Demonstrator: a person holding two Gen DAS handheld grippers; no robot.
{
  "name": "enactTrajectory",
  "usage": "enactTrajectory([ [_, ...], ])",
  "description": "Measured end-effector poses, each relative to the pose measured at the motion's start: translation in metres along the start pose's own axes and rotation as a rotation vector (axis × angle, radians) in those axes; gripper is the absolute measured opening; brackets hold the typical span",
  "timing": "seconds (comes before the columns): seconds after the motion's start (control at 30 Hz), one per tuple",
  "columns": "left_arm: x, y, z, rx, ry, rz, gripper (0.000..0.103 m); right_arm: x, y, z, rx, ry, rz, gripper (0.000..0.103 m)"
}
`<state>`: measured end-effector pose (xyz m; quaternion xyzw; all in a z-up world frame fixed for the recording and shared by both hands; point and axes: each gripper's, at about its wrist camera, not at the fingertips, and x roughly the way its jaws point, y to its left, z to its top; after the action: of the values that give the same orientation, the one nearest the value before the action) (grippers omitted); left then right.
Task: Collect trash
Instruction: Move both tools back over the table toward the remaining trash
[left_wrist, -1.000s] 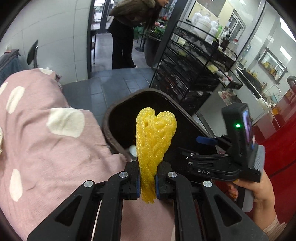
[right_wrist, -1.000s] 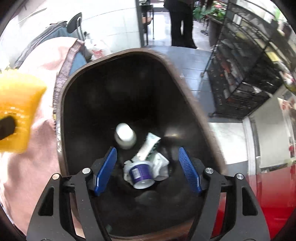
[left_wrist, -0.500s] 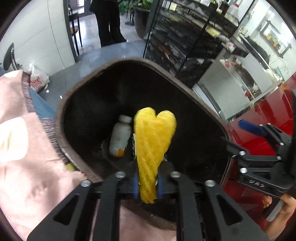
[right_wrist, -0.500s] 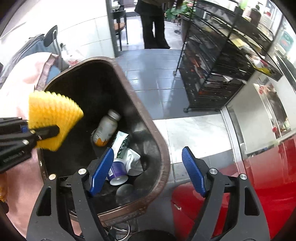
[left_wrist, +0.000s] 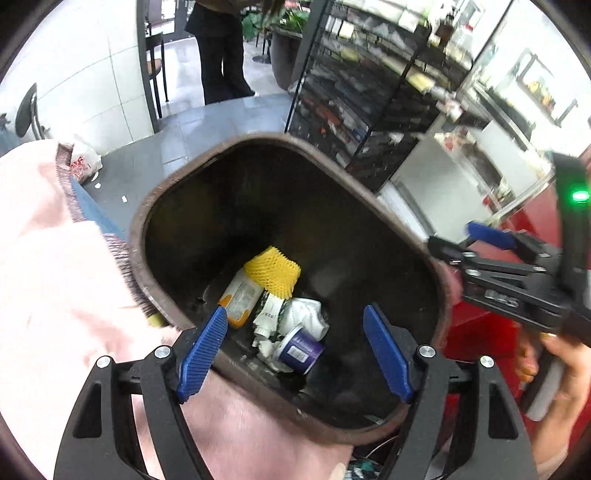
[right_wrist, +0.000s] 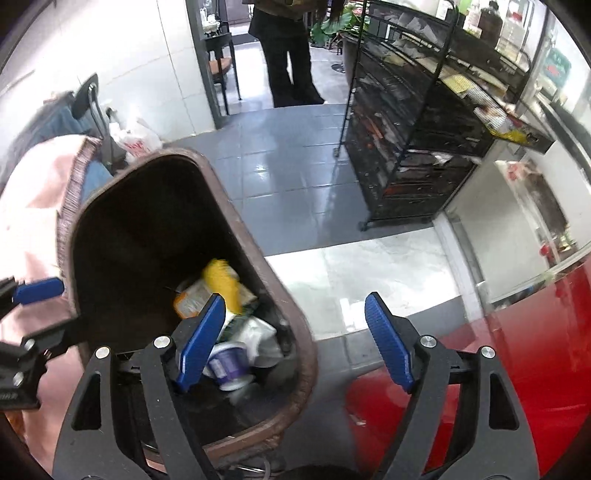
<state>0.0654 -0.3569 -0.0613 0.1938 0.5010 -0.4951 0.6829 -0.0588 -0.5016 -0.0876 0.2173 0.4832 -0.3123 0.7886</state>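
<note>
A brown trash bin (left_wrist: 439, 284) stands open below both grippers. The yellow foam net (left_wrist: 273, 271) lies free inside it, on a small bottle (left_wrist: 240, 297), crumpled white wrappers (left_wrist: 299, 317) and a purple cup (left_wrist: 299, 349). My left gripper (left_wrist: 295, 349) hangs over the bin mouth, its jaws opening, nothing between them. In the right wrist view the bin (right_wrist: 295, 332) sits at lower left with the yellow net (right_wrist: 221, 286) blurred inside. My right gripper (right_wrist: 293, 343) is open and empty over the bin's right rim. It also shows at the right of the left wrist view (left_wrist: 491, 236).
A pink cloth with pale spots (left_wrist: 48, 266) covers the surface left of the bin. A black wire rack (right_wrist: 417, 147) stands on the grey tile floor to the right. A glossy red surface (right_wrist: 517, 350) lies at lower right. A person in dark trousers (right_wrist: 291, 62) stands in the doorway.
My left gripper opened and let go of the yellow foam net, which dropped into the bin. My right gripper shifted right, off the bin's middle.
</note>
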Motion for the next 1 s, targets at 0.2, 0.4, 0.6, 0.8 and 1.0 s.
enactTrajectory([
  [0.2,-0.046,0.004,-0.017,-0.001,-0.140,0.049,0.082,-0.003,0.027,0.007,-0.011,-0.020,0.119,0.077],
  [0.4,-0.091,0.037,-0.053,-0.108,-0.241,0.112,0.083,-0.016,0.088,0.012,-0.112,-0.064,0.286,0.077],
  [0.6,-0.137,0.088,-0.096,-0.242,-0.313,0.237,0.083,-0.033,0.167,0.015,-0.274,-0.063,0.450,0.077],
  [0.8,-0.169,0.152,-0.144,-0.393,-0.334,0.393,0.083,-0.047,0.245,0.009,-0.459,-0.059,0.543,0.077],
  [1.0,-0.205,0.225,-0.196,-0.546,-0.316,0.584,0.083,-0.058,0.314,0.006,-0.588,-0.059,0.642,0.077],
])
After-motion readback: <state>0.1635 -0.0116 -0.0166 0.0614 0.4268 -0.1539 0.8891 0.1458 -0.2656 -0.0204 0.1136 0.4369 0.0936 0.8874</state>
